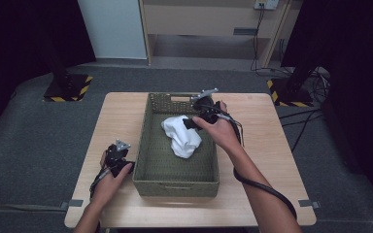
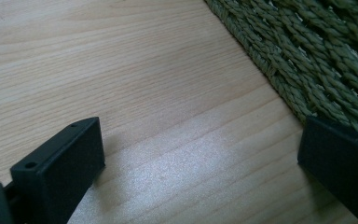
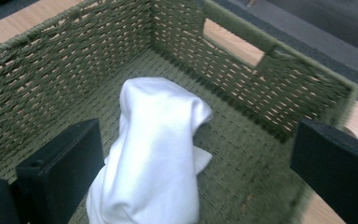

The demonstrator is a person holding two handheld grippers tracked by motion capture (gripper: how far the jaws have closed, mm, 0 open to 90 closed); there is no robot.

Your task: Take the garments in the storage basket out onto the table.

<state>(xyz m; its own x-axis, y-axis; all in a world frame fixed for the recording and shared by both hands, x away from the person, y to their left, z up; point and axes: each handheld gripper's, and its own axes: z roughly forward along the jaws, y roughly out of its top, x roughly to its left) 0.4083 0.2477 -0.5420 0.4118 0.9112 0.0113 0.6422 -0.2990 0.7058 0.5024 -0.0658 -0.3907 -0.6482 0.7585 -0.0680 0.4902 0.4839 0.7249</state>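
A green woven basket [image 1: 145,145] stands in the middle of the wooden table [image 1: 267,145]. A crumpled white cloth [image 1: 181,134] lies inside it, toward the far half. My right gripper [image 1: 194,121] hovers over the basket's far right side, just above the cloth, and it is open; in the right gripper view the white cloth [image 3: 156,154] lies between and below the wide-spread jaws, untouched as far as I can tell. My left gripper [image 1: 121,160] rests low over the table beside the basket's left wall [image 2: 317,60], open with nothing between its jaws.
Bare tabletop [image 2: 135,74] lies left and right of the basket. The basket's far wall has a handle slot [image 3: 233,44]. Two stand bases with yellow-black stripes [image 1: 68,87] sit on the grey floor behind the table, and cables [image 1: 311,77] run at the back right.
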